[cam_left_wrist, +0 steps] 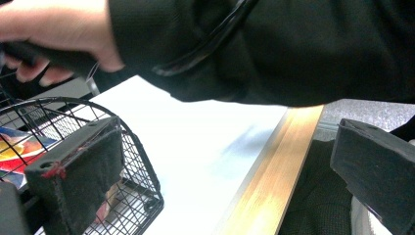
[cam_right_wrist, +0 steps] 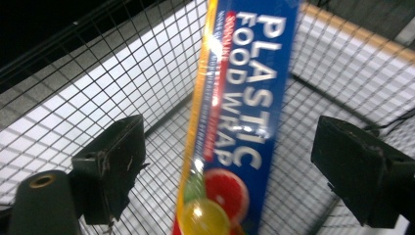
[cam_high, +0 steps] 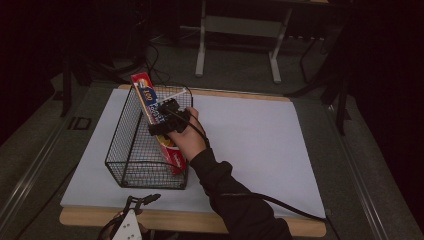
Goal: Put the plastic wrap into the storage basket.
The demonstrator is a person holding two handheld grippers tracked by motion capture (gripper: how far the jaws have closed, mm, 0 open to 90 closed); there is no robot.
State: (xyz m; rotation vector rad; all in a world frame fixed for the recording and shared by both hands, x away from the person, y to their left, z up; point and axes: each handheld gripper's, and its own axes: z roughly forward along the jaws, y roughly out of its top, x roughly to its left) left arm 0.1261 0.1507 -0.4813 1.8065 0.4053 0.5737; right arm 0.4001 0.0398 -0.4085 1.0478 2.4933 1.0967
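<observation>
A long box of plastic food wrap point(cam_right_wrist: 235, 122) stands slanted in a black wire basket point(cam_high: 131, 150) on the left half of a white-topped table point(cam_high: 250, 145), its near end down on the basket floor by the near right corner and its far end poking up past the rim at the far left. The box's long axis runs from near right and low to far left and high, leaning against the basket's far wall; its blue printed face is turned toward the right claw.

The right claw point(cam_high: 169, 119), held in the person's right hand point(cam_high: 187, 140), sits at the basket's right rim, right at the middle of the box. In the right gripper view its two black jaws stand wide apart, one on each side of the box, with clear wire mesh showing between each pad and the box edges. It holds nothing. The box lies straight ahead of that claw and crosses the gap between the jaws lengthwise, so a squeeze would seem to take it across its narrow width.

The left claw point(cam_high: 142, 201) waits at the table's near edge, just in front of the basket's near end, jaws spread and empty. The right hand is plainly the nearer one to the box; the left looks to be standing by.
</observation>
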